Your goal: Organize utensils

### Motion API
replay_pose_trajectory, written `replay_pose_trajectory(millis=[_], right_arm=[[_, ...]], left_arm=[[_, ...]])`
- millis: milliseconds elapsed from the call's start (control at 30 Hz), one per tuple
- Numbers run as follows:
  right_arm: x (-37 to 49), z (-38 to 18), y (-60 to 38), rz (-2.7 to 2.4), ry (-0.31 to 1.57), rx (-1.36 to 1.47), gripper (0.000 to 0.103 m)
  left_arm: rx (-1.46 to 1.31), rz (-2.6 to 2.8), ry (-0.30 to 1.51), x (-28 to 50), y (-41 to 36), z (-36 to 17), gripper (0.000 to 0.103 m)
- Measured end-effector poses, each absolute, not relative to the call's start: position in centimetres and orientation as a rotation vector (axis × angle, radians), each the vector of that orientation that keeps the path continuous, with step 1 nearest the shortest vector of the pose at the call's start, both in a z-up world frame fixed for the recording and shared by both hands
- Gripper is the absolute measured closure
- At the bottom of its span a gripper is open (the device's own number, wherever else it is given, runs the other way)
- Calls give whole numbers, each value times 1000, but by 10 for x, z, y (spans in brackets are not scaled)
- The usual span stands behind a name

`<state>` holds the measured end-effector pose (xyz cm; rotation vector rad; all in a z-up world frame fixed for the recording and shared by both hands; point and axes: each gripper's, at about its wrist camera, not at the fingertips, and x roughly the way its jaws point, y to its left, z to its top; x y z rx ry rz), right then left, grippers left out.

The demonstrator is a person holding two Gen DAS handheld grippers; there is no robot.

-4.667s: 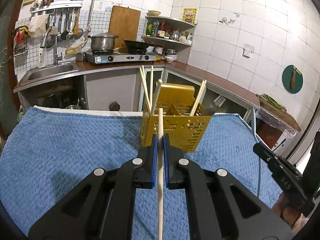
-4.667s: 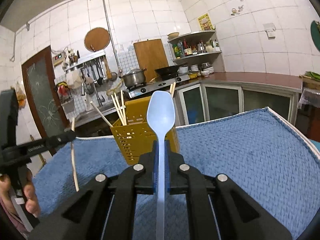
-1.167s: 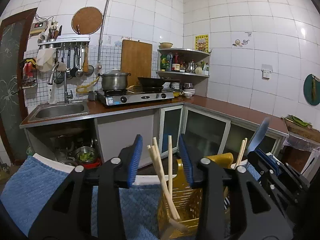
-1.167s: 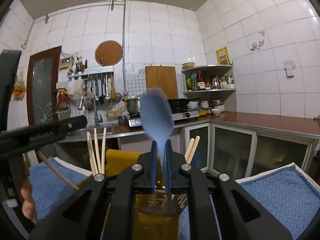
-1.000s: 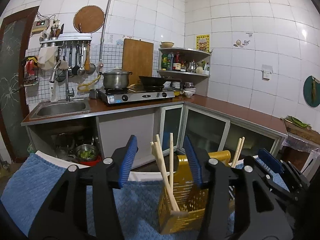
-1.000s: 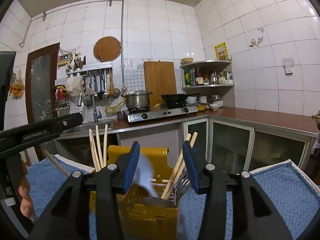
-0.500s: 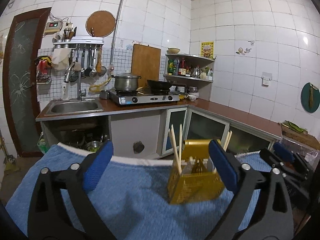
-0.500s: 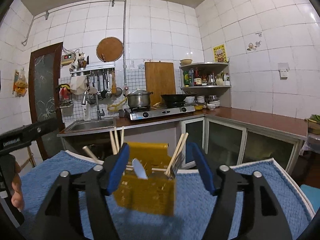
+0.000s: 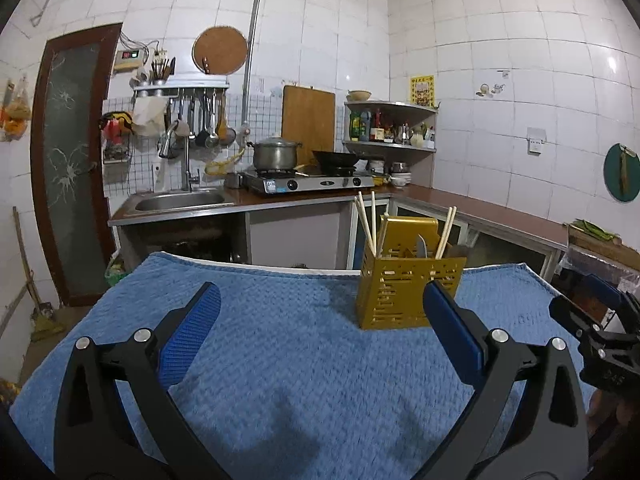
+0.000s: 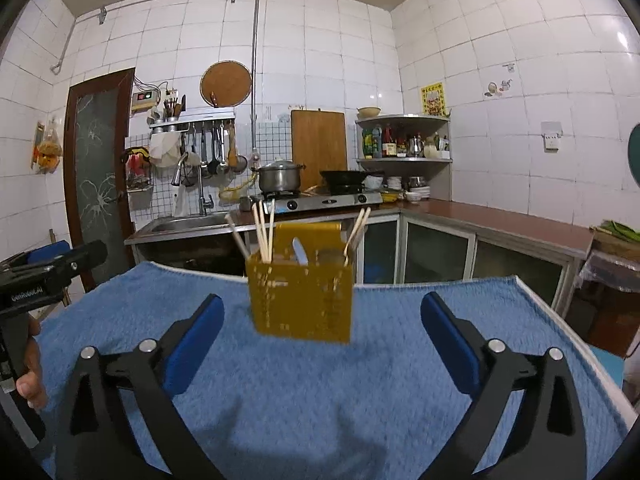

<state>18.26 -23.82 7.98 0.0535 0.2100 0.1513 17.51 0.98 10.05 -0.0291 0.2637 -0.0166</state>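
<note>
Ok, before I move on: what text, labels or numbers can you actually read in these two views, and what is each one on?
"GenRobot.AI" on the body of the left gripper, seen at the left edge of the right wrist view.
"045", roughly, on the body of the right gripper; partly readable.
Red digits on the wall-mounted box: too small to read.
Yellow poster above the corner shelf: characters too small to read.
Bottle labels on the shelf: unreadable.

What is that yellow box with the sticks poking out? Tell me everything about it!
The yellow utensil holder looks like plastic, boxy, with rows of small slots cut in its walls and a taller back panel. It stands upright on the blue towel. Dividers split it into compartments. Wooden chopsticks lean out of the left and right sides, and a pale blue spoon peeks up in the middle. Neither tool touches it.
</note>
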Motion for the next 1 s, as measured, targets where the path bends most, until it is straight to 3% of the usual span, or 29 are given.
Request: replay_pose_trajectory(millis=[533,1000], right_arm=[[171,17,-242,83,307,68,5],[166,14,-236,77,294,48,4]], left_arm=[[45,20,279,156,5,25,5],[26,28,320,162,12,21,5]])
